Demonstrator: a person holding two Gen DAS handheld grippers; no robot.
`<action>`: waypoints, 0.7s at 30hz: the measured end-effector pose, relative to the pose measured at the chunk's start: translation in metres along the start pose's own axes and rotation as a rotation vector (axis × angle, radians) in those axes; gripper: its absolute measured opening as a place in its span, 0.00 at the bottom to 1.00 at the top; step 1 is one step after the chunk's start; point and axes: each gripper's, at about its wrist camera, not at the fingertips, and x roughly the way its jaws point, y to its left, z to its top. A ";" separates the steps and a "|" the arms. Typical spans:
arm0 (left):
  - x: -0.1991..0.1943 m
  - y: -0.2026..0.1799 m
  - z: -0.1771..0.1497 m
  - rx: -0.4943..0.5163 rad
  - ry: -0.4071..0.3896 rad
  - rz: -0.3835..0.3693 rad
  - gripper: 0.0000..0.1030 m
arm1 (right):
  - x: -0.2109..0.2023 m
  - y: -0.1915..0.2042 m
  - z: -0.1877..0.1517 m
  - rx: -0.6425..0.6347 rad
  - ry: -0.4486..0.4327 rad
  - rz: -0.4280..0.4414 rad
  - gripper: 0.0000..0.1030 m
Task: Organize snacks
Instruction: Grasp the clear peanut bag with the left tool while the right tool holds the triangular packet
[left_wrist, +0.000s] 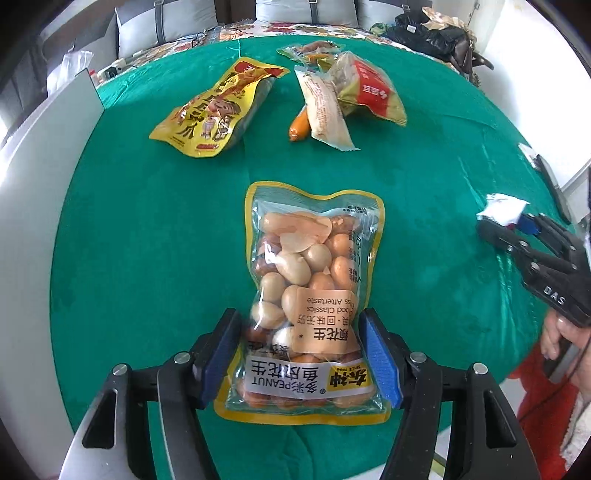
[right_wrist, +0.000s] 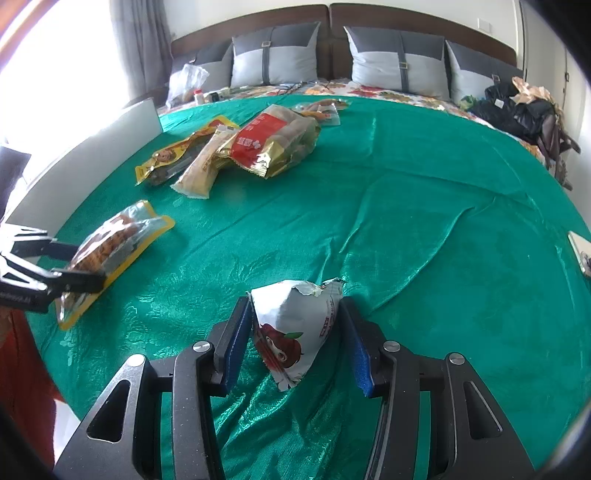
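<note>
My left gripper (left_wrist: 300, 360) is shut on a clear yellow-edged peanut bag (left_wrist: 314, 280), pads pressing its lower sides; it also shows at the left of the right wrist view (right_wrist: 110, 243). My right gripper (right_wrist: 295, 343) is shut on a small white snack packet with a red fruit picture (right_wrist: 295, 325), which stands on the green cloth (right_wrist: 406, 240). That gripper shows at the right of the left wrist view (left_wrist: 517, 229). A yellow snack bag (left_wrist: 214, 110), a sausage (left_wrist: 299, 127), a pale wrapped bar (left_wrist: 325, 107) and a red-and-gold bag (left_wrist: 369, 88) lie farther back.
A white board (right_wrist: 92, 147) stands along the cloth's left edge. Grey pillows (right_wrist: 399, 62) and a headboard are behind. Dark bags (right_wrist: 517, 110) lie at the far right, and a plastic bag with bottles (right_wrist: 188, 85) at the far left.
</note>
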 end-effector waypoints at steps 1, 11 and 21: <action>-0.001 0.001 0.000 -0.002 -0.009 -0.001 0.70 | -0.001 -0.002 -0.001 0.006 -0.001 0.010 0.55; 0.018 -0.014 0.015 0.094 -0.030 0.115 0.88 | -0.003 -0.003 -0.003 0.022 -0.003 0.024 0.72; 0.012 -0.011 0.012 0.056 -0.023 0.082 0.54 | -0.003 0.003 -0.005 -0.013 0.011 0.001 0.74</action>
